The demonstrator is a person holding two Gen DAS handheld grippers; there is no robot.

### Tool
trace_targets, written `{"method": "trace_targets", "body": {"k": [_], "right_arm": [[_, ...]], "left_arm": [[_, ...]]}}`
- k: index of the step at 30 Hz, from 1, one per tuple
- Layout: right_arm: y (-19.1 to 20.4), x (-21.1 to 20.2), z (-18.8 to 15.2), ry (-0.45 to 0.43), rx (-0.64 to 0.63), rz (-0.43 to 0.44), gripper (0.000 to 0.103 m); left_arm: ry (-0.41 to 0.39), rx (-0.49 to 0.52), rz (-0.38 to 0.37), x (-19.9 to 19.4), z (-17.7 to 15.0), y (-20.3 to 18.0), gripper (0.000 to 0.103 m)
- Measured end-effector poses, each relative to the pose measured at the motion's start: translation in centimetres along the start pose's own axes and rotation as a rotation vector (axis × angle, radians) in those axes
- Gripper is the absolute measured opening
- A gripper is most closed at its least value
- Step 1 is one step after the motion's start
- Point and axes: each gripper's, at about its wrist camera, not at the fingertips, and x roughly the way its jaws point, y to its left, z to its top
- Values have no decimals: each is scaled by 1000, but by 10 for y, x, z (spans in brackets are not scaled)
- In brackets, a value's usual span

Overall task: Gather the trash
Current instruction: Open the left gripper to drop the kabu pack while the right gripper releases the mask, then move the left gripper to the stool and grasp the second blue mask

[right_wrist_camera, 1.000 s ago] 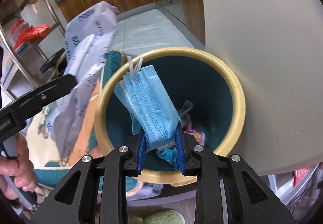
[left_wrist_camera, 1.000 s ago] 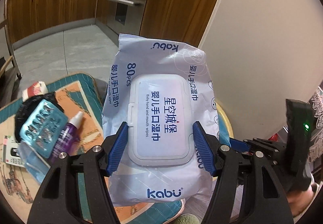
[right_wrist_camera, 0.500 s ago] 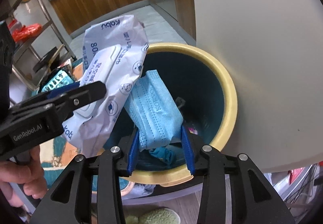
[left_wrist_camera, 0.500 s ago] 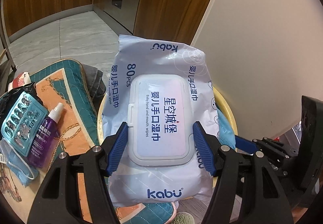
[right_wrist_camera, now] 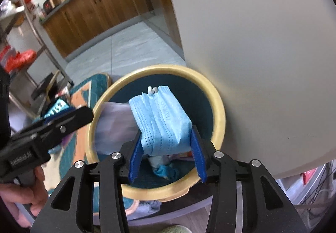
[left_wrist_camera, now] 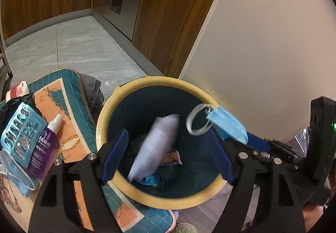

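A folded blue face mask, white ear loops at its far end, hangs over the yellow-rimmed bin between the right gripper's opening jaws; whether the pads still press it I cannot tell. A blurred white wipes pack sits inside the bin, below the left gripper, whose empty jaws are spreading wide.

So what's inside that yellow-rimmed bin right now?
Inside the bin a pale wipes pack stands on end, blurred, among a colourful wrapper and crumpled blue scraps. The pack and the shadows cover whatever lies underneath.
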Motion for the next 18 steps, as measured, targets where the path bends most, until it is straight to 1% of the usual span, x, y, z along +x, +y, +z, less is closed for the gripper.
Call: {"method": "trace_targets", "body": {"k": [3, 6, 9, 12, 14, 18], "right_arm": [[-2, 1, 1, 1, 13, 7, 48], [1, 3, 0, 4, -1, 12, 49], [7, 4, 1, 4, -13, 21, 53], [6, 1, 2, 0, -16, 37, 59], [11, 0, 2, -5, -26, 51, 69], [25, 1, 0, -7, -73, 68, 70]], "left_arm": [[-7, -9, 4, -5, -1, 4, 76], [-16, -21, 13, -11, -3, 12, 76], [-28, -30, 23, -20, -5, 19, 77], [-44, -30, 34, -32, -9, 27, 78], [-54, -20, 48, -40, -13, 32, 81], [-72, -12, 91, -61, -27, 52, 83]]}}
